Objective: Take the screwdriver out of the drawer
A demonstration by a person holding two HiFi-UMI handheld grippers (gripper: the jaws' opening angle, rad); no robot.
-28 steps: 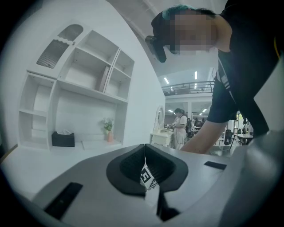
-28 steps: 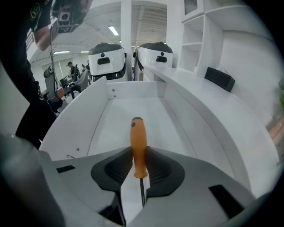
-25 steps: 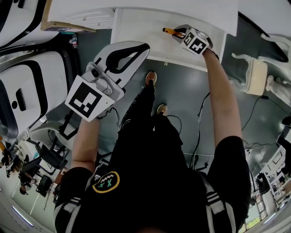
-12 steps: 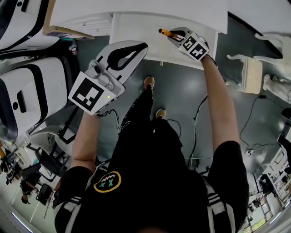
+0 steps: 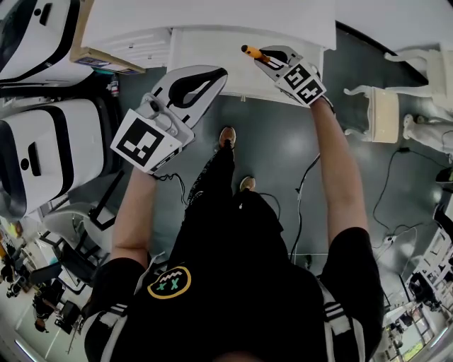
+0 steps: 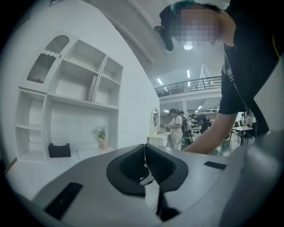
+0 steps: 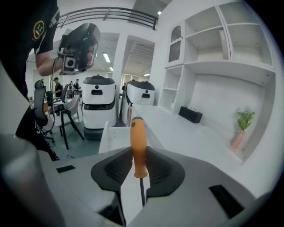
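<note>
An orange-handled screwdriver (image 5: 249, 51) sticks out of my right gripper (image 5: 266, 56), which is shut on it above the open white drawer (image 5: 212, 60). In the right gripper view the orange handle (image 7: 138, 146) stands upright between the black pads, with the thin metal shaft running down behind them, and the drawer (image 7: 111, 133) lies below and beyond. My left gripper (image 5: 221, 73) hovers at the drawer's front left, jaws shut with nothing between them. In the left gripper view its tips (image 6: 144, 148) meet and point level across the room.
The white desk top (image 5: 212, 18) runs along the top above the drawer. White robot bodies (image 5: 42, 148) and a cardboard box (image 5: 99, 60) stand at the left. A white chair (image 5: 386, 113) is at the right. Cables (image 5: 304, 198) trail over the dark floor.
My right gripper has lifted the screwdriver up and out of the drawer, drifting left in the head view. The left gripper has shifted slightly and stays shut.
</note>
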